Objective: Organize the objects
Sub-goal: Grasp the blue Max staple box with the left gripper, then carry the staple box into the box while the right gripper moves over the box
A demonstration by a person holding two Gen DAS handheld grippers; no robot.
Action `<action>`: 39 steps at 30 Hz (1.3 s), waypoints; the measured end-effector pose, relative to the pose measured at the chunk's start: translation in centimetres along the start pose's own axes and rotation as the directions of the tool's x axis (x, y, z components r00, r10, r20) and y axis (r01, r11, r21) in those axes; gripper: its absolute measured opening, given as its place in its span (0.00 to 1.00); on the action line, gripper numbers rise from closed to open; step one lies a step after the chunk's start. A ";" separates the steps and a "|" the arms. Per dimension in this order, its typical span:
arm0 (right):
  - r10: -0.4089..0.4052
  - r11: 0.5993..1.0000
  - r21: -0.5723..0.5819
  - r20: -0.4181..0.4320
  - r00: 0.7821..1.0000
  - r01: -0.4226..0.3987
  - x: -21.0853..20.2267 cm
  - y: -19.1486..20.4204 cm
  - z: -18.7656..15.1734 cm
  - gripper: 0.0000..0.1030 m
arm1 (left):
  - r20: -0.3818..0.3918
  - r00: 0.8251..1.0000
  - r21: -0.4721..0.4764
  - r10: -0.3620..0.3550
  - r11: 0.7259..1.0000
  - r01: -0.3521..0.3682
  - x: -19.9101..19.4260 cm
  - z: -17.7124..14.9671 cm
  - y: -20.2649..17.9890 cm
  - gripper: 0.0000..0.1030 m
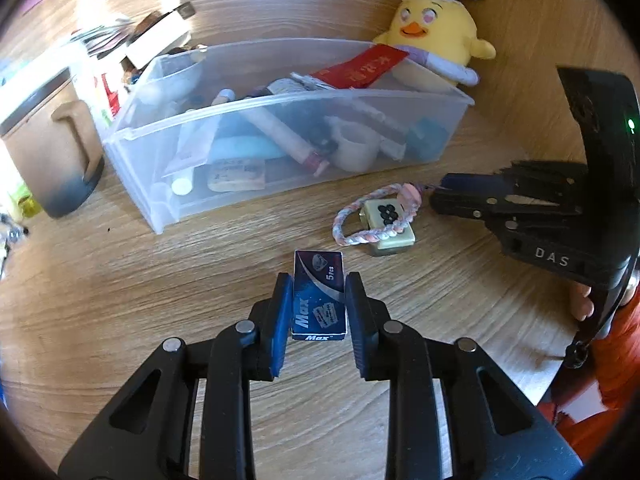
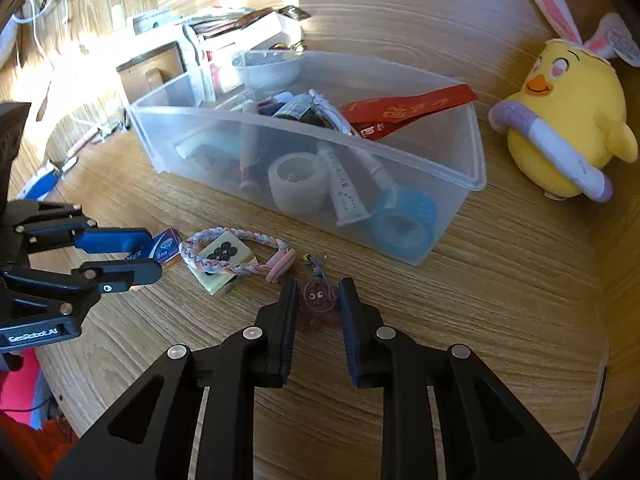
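Left gripper (image 1: 318,284): jaws pinched on small blue "Max" box (image 1: 319,296), box on wood tabletop (image 1: 160,280) betw. pads.
Right gripper (image 2: 318,292): jaws closed against small reddish charm (image 2: 319,305) lying on tabletop.
Mahjong-tile keychain (image 2: 224,260) w/ braided pink-white loop (image 2: 236,266): just beyond both grippers, betw. them and bin.
Clear plastic bin (image 1: 168,184): further back, holds tubes, white tape roll (image 2: 298,180), blue tape roll (image 2: 404,224), red envelope (image 2: 408,110) leaning over rim.
Yellow chick plush (image 2: 560,128) w/ bunny ears: right of bin, apart from it.
Brown mug (image 1: 52,152): left of bin.
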State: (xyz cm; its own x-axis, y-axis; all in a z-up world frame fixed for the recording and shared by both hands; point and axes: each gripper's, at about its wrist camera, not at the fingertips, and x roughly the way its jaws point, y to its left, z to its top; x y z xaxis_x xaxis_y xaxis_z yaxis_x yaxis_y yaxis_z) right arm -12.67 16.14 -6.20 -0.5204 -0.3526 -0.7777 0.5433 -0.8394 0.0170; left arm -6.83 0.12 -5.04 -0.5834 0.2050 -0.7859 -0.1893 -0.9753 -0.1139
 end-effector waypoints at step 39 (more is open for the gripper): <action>-0.021 0.999 0.034 0.347 0.938 0.010 -9.9 0.1 6.6 0.18 | 0.346 0.930 -0.107 0.128 0.990 -0.096 -7.9 8.1 2.9 0.26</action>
State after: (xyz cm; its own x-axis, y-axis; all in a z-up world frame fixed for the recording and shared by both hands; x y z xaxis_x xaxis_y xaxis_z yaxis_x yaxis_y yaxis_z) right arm -11.81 16.86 5.63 -0.7280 -0.4563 -0.5117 0.5152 -0.8565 0.0309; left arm -9.16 -3.66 5.78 -0.8396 0.0947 -0.5349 -0.0467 -0.9936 -0.1026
